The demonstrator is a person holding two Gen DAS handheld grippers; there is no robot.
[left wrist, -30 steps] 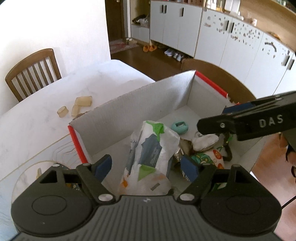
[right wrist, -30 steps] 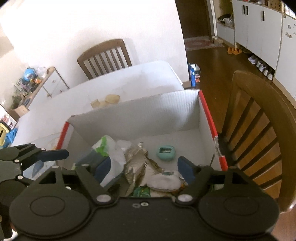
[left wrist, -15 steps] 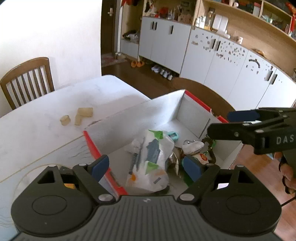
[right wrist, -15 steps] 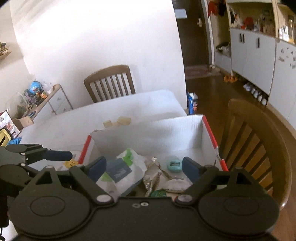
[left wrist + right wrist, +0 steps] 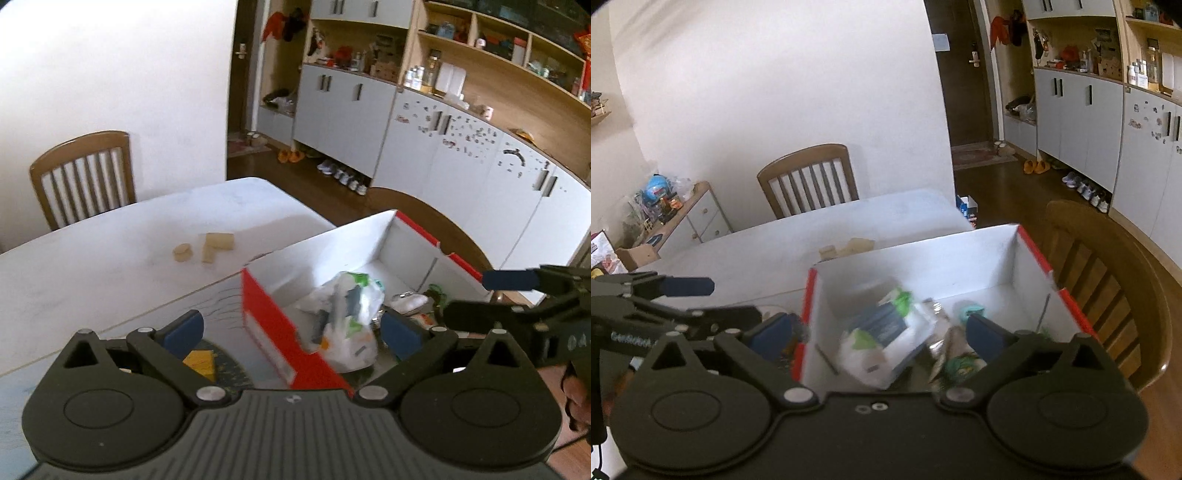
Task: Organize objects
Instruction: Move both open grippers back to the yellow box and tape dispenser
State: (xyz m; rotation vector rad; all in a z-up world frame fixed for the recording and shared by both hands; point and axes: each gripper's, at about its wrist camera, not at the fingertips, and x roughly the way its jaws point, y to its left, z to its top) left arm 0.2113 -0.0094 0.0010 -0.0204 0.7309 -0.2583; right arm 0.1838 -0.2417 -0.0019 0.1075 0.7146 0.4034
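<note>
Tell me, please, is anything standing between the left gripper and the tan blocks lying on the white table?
Nothing visible does: bare tabletop lies between the opening, empty left gripper and the tan blocks; the red-edged box sits to their right.

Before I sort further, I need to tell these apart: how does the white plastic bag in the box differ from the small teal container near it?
The white plastic bag is large, crumpled and printed with green and dark patches; the teal container is small, rounded and one colour. The bag lies toward the box's left side, the container further right. Both sit inside the red-edged cardboard box.
</note>
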